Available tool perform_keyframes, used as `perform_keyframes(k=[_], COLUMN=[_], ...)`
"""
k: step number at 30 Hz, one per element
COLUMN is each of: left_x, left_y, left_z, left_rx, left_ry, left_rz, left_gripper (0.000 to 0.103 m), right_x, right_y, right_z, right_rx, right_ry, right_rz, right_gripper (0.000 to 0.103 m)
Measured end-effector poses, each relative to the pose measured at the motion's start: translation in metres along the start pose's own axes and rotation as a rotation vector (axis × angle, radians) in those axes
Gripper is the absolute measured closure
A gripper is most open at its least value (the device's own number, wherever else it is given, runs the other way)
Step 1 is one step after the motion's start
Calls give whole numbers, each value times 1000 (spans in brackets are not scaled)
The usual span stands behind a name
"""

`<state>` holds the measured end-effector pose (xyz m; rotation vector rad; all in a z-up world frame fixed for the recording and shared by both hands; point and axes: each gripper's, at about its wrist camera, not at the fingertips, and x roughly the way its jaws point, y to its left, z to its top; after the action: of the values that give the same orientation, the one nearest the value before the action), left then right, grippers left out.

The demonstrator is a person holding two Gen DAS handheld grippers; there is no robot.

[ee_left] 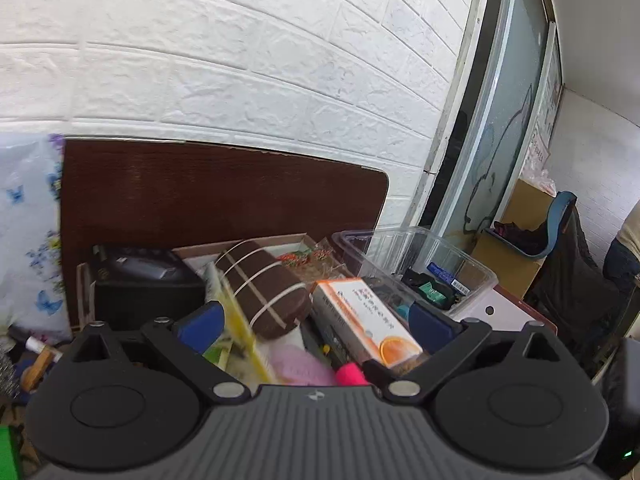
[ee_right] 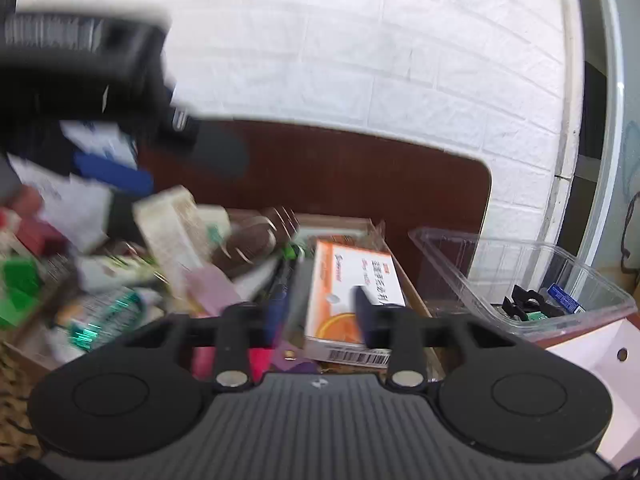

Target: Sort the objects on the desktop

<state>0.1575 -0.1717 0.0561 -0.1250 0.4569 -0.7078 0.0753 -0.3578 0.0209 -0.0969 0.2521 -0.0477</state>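
My left tool (ee_left: pixel 316 316) gapes empty; right tool (ee_right: pixel 320 312) part open, empty; orange box (ee_left: pixel 366 320) at 12 in cluttered tray; clear bin (ee_left: pixel 416 256) at 2 barely filled; most sorting left.

A white brick-pattern wall (ee_left: pixel 240 60) rises behind a dark wooden board (ee_left: pixel 220 196), beside a frosted glass door (ee_left: pixel 508 120).

Carton (ee_left: pixel 362 322) right of striped case (ee_left: pixel 266 286), tub (ee_left: pixel 416 264) seemingly further right

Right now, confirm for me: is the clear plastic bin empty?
No: the clear plastic bin already holds black and green small parts and a blue-labelled item.
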Motion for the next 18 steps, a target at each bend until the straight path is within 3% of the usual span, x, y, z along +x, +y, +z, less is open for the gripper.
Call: perform_keyframes(k=[2,6,14,18], left_x=[-17,-48,-88,-90], left_y=[0,0,1,-10], left_z=[-12,-39,-86,-97], left_rx=[-10,-31,-117,-68], left_ry=[-9,-6,79,122], left_rz=[17,56,191,289], left_gripper=[0,0,0,0], right_x=[-23,-56,-91,-98], right_y=[2,10,29,34], right_z=[-2,-7,-24,-37], right_rx=[7,10,-34,-17], right_ry=[-29,-12,147,221], right_rz=[-11,5,0,-20], right_gripper=[19,3,2,2])
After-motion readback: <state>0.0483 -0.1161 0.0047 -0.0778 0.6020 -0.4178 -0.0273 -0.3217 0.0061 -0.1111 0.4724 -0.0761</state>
